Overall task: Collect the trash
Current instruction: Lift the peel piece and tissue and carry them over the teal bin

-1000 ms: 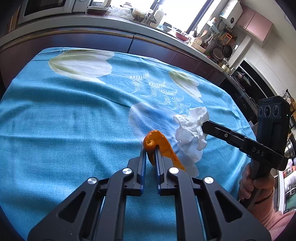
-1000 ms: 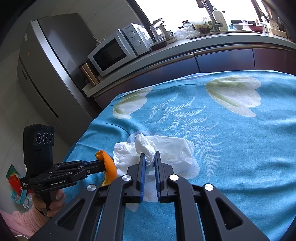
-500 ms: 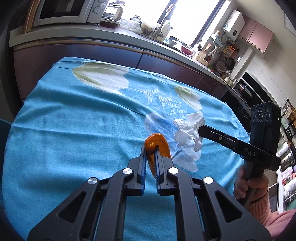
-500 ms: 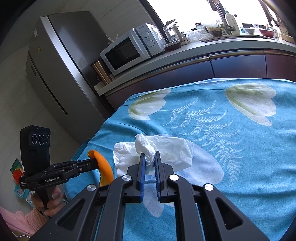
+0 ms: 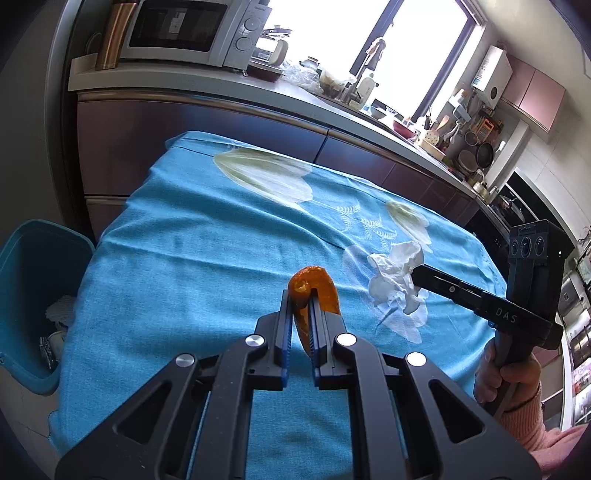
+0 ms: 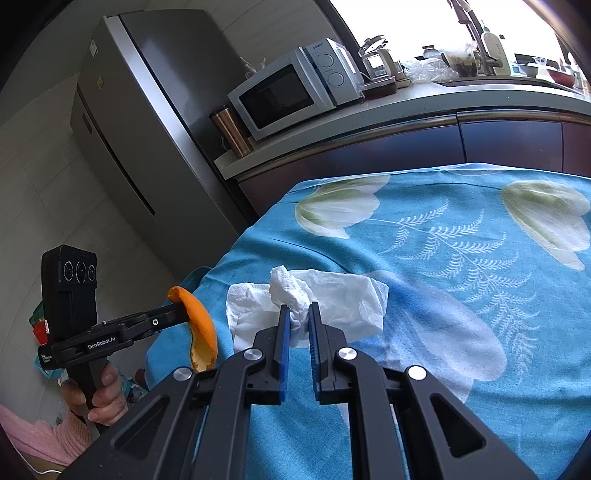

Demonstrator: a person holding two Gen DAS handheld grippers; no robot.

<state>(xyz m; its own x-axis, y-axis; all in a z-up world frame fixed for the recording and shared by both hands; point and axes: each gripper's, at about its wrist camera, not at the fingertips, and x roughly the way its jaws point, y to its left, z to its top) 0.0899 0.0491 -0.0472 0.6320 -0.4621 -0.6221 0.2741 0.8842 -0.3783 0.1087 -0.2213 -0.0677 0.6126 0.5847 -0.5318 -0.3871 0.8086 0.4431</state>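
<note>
At the far left of the left wrist view a blue bin point(image 5: 35, 295) stands on the floor beside the table, below the edge of the blue flowered tablecloth point(image 5: 192, 266); something white lies inside it, too small to make out. Behind, on the counter, sit a copper tumbler point(image 5: 112, 35) and a white microwave point(image 5: 192, 31).

In the middle the left gripper point(image 5: 300, 295) is clamped narrowly on an orange peel point(image 5: 314, 291) — the curled strip stands up between the two fingers and its top arches over them, lifted clear of the cloth. In the right wrist view the same peel point(image 6: 199, 332) hangs down from that gripper's point(image 6: 177, 314) tip, out past the table's left edge, with the person's left hand point(image 6: 99, 398) wrapped round the handle below.

Further right, the right gripper point(image 5: 415, 275) reaches in from the side and pinches a crumpled white tissue point(image 5: 393, 277), held above the cloth with a shadow beneath it. Its own camera shows the tissue point(image 6: 306, 306) bunched between the blue-padded fingers point(image 6: 283, 332), the jaws drawn close on the wad — loose folds spread out to either side of the gripper point(image 6: 297, 314). The right hand point(image 5: 506, 376), in a pink sleeve, grips the handle at the right edge of the left wrist view.

A grey refrigerator point(image 6: 147, 122) stands at the counter's left end in the right wrist view.
</note>
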